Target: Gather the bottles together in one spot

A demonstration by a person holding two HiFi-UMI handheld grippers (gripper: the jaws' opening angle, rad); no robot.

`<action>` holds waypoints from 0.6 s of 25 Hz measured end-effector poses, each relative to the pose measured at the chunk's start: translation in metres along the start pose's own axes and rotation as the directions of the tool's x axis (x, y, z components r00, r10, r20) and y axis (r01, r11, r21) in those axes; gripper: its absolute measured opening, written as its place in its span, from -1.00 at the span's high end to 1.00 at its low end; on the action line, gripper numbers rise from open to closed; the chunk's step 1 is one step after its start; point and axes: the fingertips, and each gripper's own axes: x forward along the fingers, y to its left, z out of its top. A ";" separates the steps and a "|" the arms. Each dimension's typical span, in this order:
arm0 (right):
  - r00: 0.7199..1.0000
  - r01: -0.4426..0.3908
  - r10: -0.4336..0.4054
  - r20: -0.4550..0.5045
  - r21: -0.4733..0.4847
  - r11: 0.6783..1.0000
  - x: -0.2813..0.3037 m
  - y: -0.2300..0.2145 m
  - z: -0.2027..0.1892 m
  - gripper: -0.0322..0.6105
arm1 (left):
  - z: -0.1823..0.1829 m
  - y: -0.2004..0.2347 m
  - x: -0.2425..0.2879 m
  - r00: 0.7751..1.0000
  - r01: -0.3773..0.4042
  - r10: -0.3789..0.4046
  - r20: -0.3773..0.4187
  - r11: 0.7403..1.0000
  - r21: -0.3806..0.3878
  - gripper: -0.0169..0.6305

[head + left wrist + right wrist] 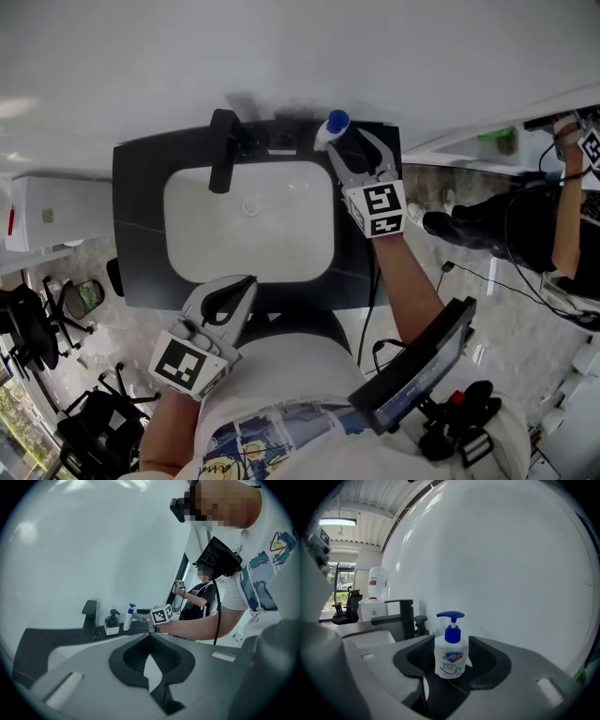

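A white soap bottle with a blue pump (pixel 450 660) stands upright on the black counter (pixel 141 169), at the back right corner of the sink, next to the wall; its blue cap (pixel 336 122) shows from above. My right gripper (pixel 345 141) is open, a jaw on each side of the bottle. A second dispenser with a black pump (pixel 111 624) stands between the black faucet (pixel 89 618) and the blue-pump bottle (pixel 127 619). My left gripper (pixel 242 286) hangs at the sink's front edge, shut and empty.
The white basin (pixel 248 225) fills the middle of the counter, with the faucet (pixel 222 150) at its back. The wall runs right behind the bottles. Another person (pixel 562 216) stands at the right. Office chairs (pixel 37 328) stand at the left.
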 end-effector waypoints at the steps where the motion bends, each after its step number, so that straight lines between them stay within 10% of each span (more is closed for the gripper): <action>1: 1.000 0.007 -0.007 -0.008 0.003 1.000 -0.005 0.001 -0.002 0.22 | 0.000 0.000 -0.002 1.000 -0.001 0.001 -0.001 1.000 0.000 0.94; 10: 0.995 0.025 -0.025 -0.095 0.005 1.000 -0.072 0.060 -0.016 0.30 | -0.012 -0.006 -0.033 0.997 0.058 -0.059 0.045 0.998 0.025 0.94; 15: 0.992 0.016 -0.021 -0.126 -0.038 0.999 -0.112 0.109 -0.009 0.73 | -0.020 0.005 -0.059 0.996 0.058 -0.061 0.072 0.998 0.040 0.94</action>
